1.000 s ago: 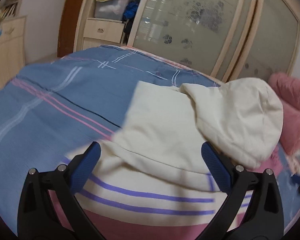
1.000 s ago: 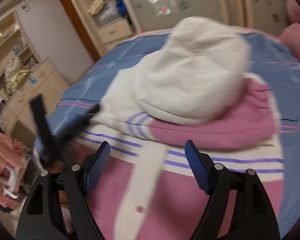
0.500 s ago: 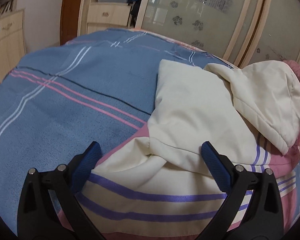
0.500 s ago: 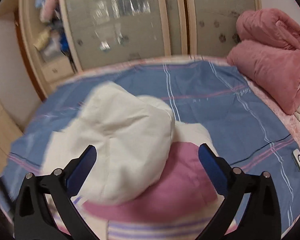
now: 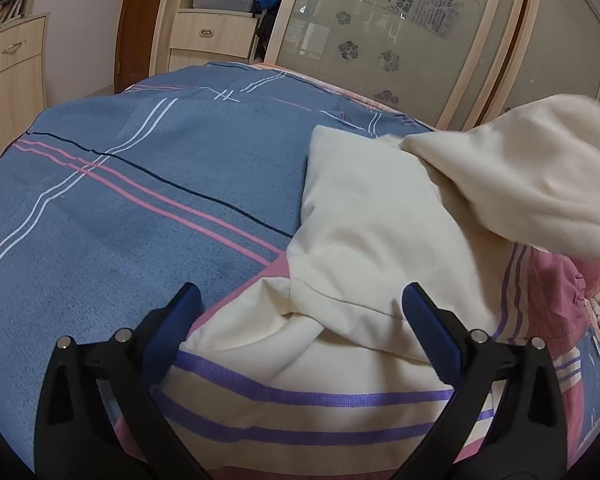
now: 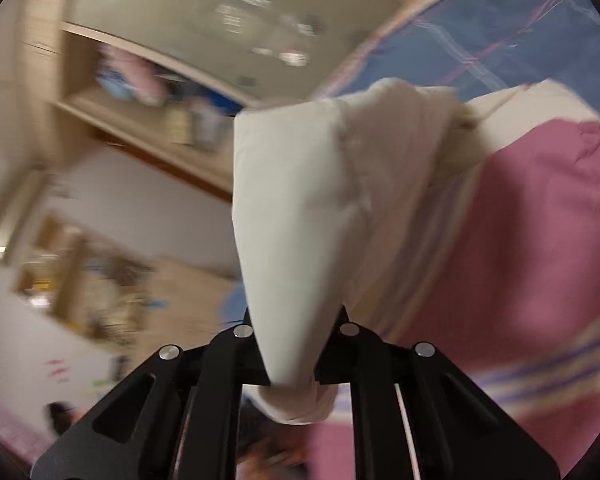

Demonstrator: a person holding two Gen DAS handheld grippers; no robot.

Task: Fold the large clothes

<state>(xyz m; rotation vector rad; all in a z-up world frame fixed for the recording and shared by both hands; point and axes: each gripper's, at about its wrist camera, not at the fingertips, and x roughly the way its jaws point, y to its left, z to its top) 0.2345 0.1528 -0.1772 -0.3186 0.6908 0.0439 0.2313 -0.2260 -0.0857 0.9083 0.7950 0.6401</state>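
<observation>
A hooded top in cream, pink and purple stripes lies on the blue plaid bed cover. Its cream hood is lifted at the right of the left wrist view. My left gripper is open and empty, just above the folded cream sleeve. My right gripper is shut on the cream hood and holds it up off the pink body. The right wrist view is blurred by motion.
A wardrobe with frosted sliding doors stands behind the bed, with open shelves and drawers to its left. A wooden cabinet is at the far left. The bed edge runs along the back.
My right gripper was open above the hood; now it is shut on the hood and has lifted it, the view swinging sharply. The left gripper has barely moved.
</observation>
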